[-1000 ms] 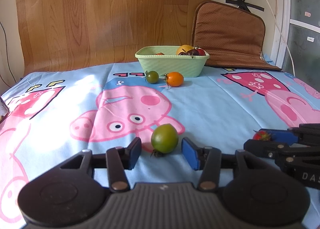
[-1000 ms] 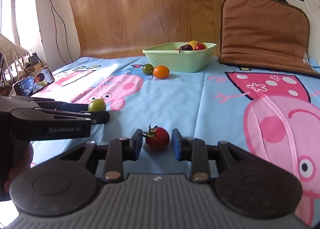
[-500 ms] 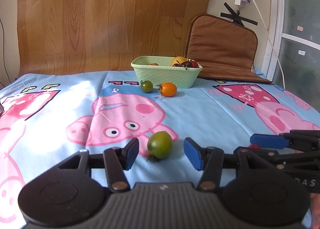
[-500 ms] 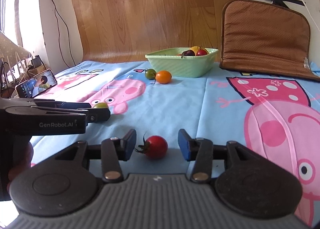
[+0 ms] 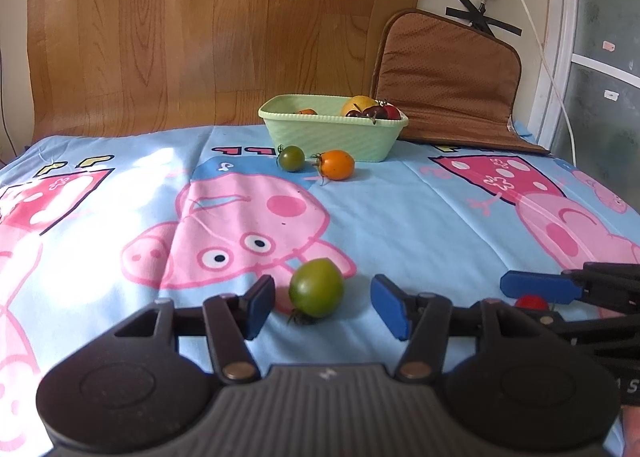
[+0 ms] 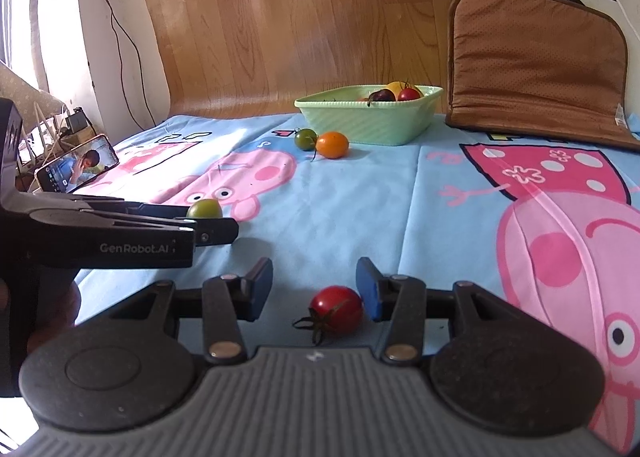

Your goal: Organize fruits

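A green tomato (image 5: 317, 294) lies on the blue cartoon cloth between the open fingers of my left gripper (image 5: 323, 307); neither pad touches it. It also shows in the right wrist view (image 6: 204, 209), behind the left gripper's finger. A red cherry tomato (image 6: 337, 309) lies between the open fingers of my right gripper (image 6: 316, 289), close to the right pad. It shows partly in the left wrist view (image 5: 531, 302). A pale green basket (image 5: 332, 128) with several fruits stands at the back. A dark green tomato (image 5: 291, 158) and an orange tomato (image 5: 338, 164) lie in front of it.
A brown cushion (image 6: 536, 65) leans on the wall at the back right. A wooden board (image 5: 224, 29) stands behind the basket. A phone (image 6: 76, 169) is propped at the table's left edge. A white cable (image 5: 536, 33) hangs at the right.
Both grippers have opened wider and drawn back a little from their tomatoes. The red tomato, pinched a second ago, now lies free on the cloth. The green tomato stays put.
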The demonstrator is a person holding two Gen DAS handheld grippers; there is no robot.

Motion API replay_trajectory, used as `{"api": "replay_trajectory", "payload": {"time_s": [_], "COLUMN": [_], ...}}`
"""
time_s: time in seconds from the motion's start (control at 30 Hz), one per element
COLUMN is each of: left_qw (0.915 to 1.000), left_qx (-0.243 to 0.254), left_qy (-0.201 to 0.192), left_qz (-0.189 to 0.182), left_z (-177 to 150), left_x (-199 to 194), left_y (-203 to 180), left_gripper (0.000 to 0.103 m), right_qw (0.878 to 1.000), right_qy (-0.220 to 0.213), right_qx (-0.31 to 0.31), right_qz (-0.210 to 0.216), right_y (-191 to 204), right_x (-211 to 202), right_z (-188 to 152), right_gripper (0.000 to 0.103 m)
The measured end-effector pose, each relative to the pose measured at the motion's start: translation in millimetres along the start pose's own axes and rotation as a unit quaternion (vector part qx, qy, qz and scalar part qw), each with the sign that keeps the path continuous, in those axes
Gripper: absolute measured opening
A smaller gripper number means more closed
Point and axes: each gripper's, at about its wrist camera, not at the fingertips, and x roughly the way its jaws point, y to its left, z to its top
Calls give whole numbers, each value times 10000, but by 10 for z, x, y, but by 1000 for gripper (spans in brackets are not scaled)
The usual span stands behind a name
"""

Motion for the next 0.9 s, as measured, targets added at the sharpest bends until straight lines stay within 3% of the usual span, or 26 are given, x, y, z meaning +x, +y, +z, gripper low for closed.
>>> {"api": "replay_trajectory", "payload": {"time_s": [0.1,0.17,0.2,0.4,0.7,0.9], "left_qw": [10000,9999,9998,9995,9986,9985], "left_qx": [17,94,141,206,480,487], "left_qy": [26,22,27,16,-190,-166], "left_qz": [-53,-66,-99,-228,-128,-161], "left_z": [12,2,-6,-92,-310,-304], "left_x": [17,12,6,-104,-291,-292], "left_y": [-2,-21,-34,-87,-237,-250], "left_gripper": [50,32,30,30,32,40], "right_qw": [10000,10000,10000,10000,9997,9997], "right_qy": [10,18,21,-28,-2,-39], "right_qx": [-5,7,5,-51,53,90], "right_qz": [7,14,9,-69,-246,-241], "right_y": [-5,-13,-14,-1,-55,-67], "right_x": [1,1,3,-18,-209,-222], "right_z": [0,-1,1,-7,-115,-135], "right_gripper": [49,49,49,52,54,55]}}
